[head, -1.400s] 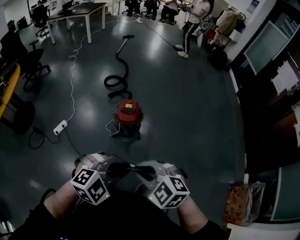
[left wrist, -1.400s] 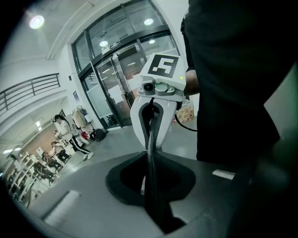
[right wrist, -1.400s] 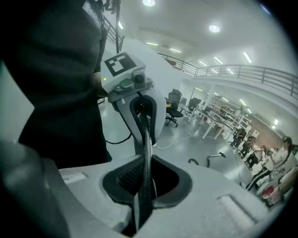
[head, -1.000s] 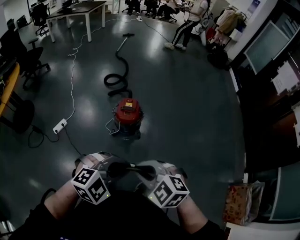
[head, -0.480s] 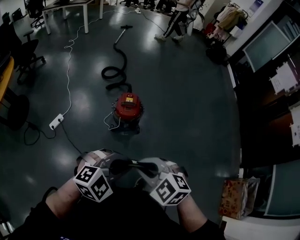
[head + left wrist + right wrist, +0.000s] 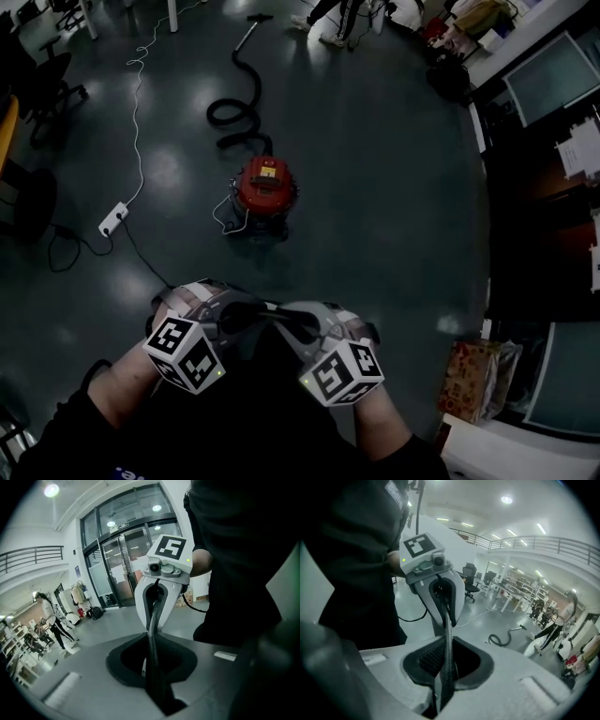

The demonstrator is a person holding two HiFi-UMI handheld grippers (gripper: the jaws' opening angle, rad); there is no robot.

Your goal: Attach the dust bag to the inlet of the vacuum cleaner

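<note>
The red vacuum cleaner (image 6: 265, 187) stands on the dark floor ahead, and its black hose (image 6: 234, 112) coils away behind it. Close to the body, my left gripper (image 6: 236, 321) and right gripper (image 6: 302, 325) face each other. Both are shut on the top edge of the dark dust bag (image 6: 269, 323), which is stretched between them. In the left gripper view the bag's thin dark edge (image 6: 152, 634) runs from my left gripper (image 6: 155, 700) to the right gripper (image 6: 161, 583) opposite. The right gripper view mirrors this: the bag edge (image 6: 446, 639) runs from my right gripper (image 6: 440, 700) to the left gripper (image 6: 436, 588). The bag's body is lost against dark clothing.
A white power strip (image 6: 112, 222) with cables lies on the floor left of the vacuum. Office chairs (image 6: 47, 84) stand at the far left. A brown paper bag (image 6: 473, 392) sits by the shelving at the lower right. A person's legs (image 6: 328, 19) show at the top.
Both grippers keep their hold on the bag and have shifted a little with the body. The vacuum now sits higher in the head view. The person at the back has walked left.
</note>
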